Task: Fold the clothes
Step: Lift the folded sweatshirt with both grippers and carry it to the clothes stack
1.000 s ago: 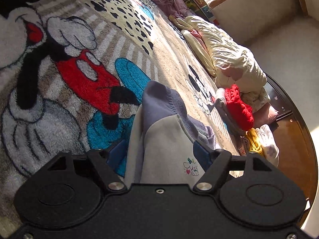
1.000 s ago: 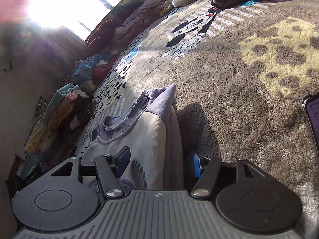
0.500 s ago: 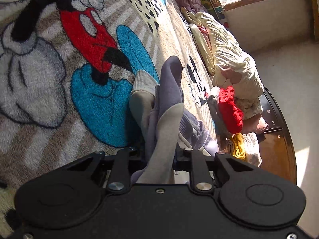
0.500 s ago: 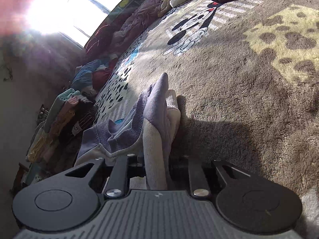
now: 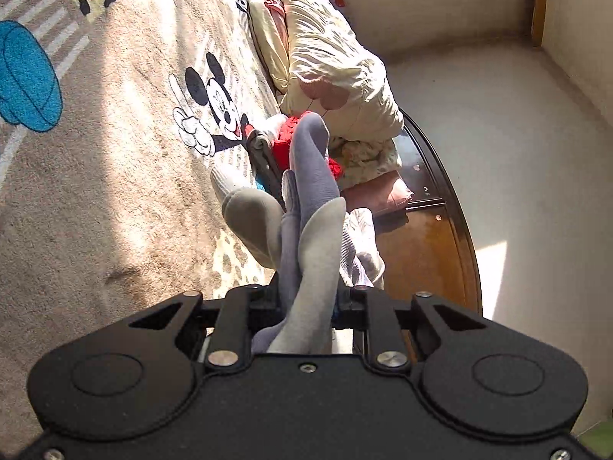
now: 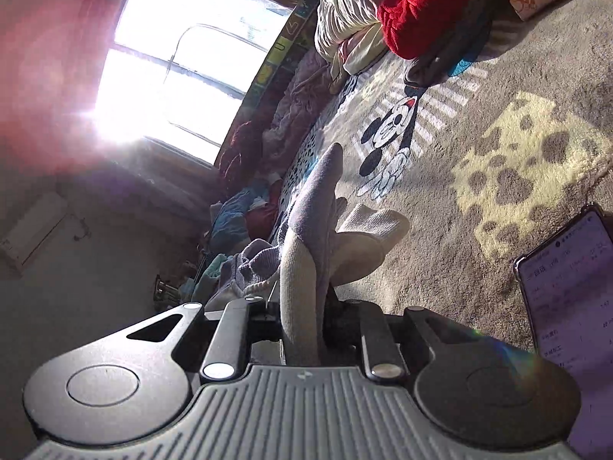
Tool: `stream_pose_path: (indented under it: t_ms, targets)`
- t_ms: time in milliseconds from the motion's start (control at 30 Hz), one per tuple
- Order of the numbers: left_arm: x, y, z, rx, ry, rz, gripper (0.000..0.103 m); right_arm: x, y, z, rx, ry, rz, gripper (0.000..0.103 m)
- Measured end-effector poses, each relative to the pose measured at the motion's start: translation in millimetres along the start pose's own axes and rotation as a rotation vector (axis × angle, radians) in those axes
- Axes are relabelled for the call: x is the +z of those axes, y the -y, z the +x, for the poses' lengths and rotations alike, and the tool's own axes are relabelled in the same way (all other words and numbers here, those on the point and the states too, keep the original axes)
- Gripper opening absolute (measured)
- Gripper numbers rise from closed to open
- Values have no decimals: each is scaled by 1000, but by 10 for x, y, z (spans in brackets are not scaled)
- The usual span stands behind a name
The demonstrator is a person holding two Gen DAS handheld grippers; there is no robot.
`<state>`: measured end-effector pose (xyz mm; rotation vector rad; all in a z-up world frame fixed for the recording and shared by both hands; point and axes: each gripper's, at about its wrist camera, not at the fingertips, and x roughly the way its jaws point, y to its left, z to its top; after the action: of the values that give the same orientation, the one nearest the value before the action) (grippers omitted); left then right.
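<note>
The wide plush grey-and-cream blanket printed with cartoon mice and paw patches (image 5: 115,176) covers the bed and serves as the folding surface, with its middle left bare, in my judgement so a garment can be spread and laid over there. Along the far edge of the bed lie the crumpled cream quilt (image 5: 329,57) and, beside it, the red knitted garment (image 6: 417,19) on a heap of other clothes, pushed out of the working area. A lit phone with a purple screen (image 6: 567,306) rests on the blanket at the near right edge, close to the right hand. The task's thing, the small cream sweatshirt with lilac ribbed trim (image 5: 310,230), hangs raised off the blanket near the near edge of the bed, gathered into upright folds. The left tool (image 5: 306,303) is clamped on one bunched part of it, its jaws having just been closing with the cloth between them; the right tool (image 6: 302,318) likewise grips another bunch, its jaws also having just been closing on the fabric. Holding two parts at once probably lets the person lift and carry the hem over in one even fold.
</note>
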<state>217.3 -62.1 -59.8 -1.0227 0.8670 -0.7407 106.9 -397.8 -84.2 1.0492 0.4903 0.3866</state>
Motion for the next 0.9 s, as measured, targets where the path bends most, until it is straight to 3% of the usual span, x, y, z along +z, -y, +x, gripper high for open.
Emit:
stream_pose_path:
  t_ms: [200, 367, 700, 900]
  targets:
    - [126, 514, 833, -85, -86, 38, 19, 728, -27, -623, 20, 139, -35, 20]
    - [361, 756, 1464, -121, -113, 52, 19, 1368, 109, -725, -7, 196, -38, 20]
    - [1278, 886, 2541, -170, -107, 12, 19, 2603, 367, -7, -16, 223, 3, 20]
    - [1915, 957, 3099, -233, -114, -17, 19, 3307, 420, 436, 3, 248, -64, 20]
